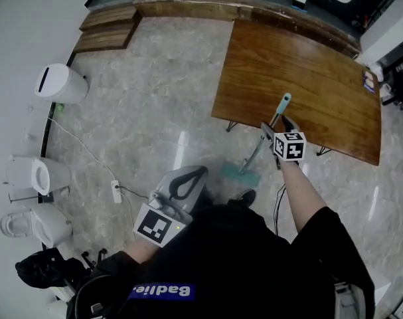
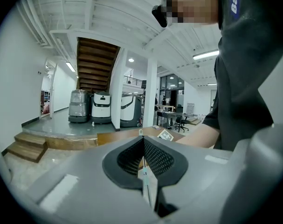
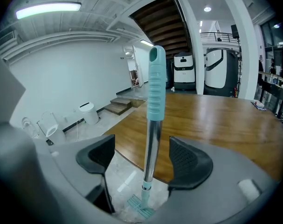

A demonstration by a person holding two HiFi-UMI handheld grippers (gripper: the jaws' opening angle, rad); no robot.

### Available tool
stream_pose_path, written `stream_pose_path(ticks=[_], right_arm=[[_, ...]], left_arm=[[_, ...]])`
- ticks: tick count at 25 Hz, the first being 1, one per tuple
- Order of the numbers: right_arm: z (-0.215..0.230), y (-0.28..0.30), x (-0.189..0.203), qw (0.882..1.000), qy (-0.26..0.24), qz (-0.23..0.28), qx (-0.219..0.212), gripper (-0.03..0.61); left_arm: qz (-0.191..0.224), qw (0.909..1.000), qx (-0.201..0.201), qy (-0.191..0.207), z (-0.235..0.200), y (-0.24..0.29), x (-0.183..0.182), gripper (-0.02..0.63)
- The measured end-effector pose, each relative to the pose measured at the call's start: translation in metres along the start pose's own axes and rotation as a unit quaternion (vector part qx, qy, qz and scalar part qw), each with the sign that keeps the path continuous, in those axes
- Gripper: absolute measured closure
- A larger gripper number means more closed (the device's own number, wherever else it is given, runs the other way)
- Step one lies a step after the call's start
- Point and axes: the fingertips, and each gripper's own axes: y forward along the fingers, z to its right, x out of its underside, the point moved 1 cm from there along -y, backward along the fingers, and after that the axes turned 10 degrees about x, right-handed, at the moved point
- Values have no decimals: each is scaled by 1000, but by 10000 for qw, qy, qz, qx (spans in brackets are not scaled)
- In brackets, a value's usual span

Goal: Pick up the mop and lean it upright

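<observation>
The mop stands almost upright, its teal head (image 1: 241, 173) on the marble floor and its metal pole (image 1: 262, 140) rising to a teal grip (image 1: 285, 100) by the edge of the wooden table (image 1: 321, 92). My right gripper (image 1: 275, 129) is at the upper pole. In the right gripper view it (image 3: 146, 164) is open, with the pole (image 3: 151, 143) running between the black pads and a gap on both sides. The teal grip (image 3: 156, 85) rises above the jaws and the mop head (image 3: 140, 205) lies below. My left gripper (image 1: 196, 175) hangs near my body, shut and empty (image 2: 143, 158).
White toilets (image 1: 36, 175) and a white bin (image 1: 59, 83) line the left wall. A power strip (image 1: 116, 191) with its cable lies on the floor. Wooden steps (image 1: 108, 28) lie at the far left, and cleaning machines (image 2: 101, 108) are parked beyond them.
</observation>
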Motion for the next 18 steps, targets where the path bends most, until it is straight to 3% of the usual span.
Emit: stream_pose_path(ticks=[5,15,18], right_arm=[[5,9,6,9999,64,-69,52,224],[9,23,7,9999,62,-77,125,333],[10,26,9,9998,73,-91,136,404]], left_arm=[[-32,9999,-96,-5,-3,-7,4,595],[-114,9998,-170,-44,-3,-11,6,595],[-138,9997,-192,-62,-2,-13,7,595]])
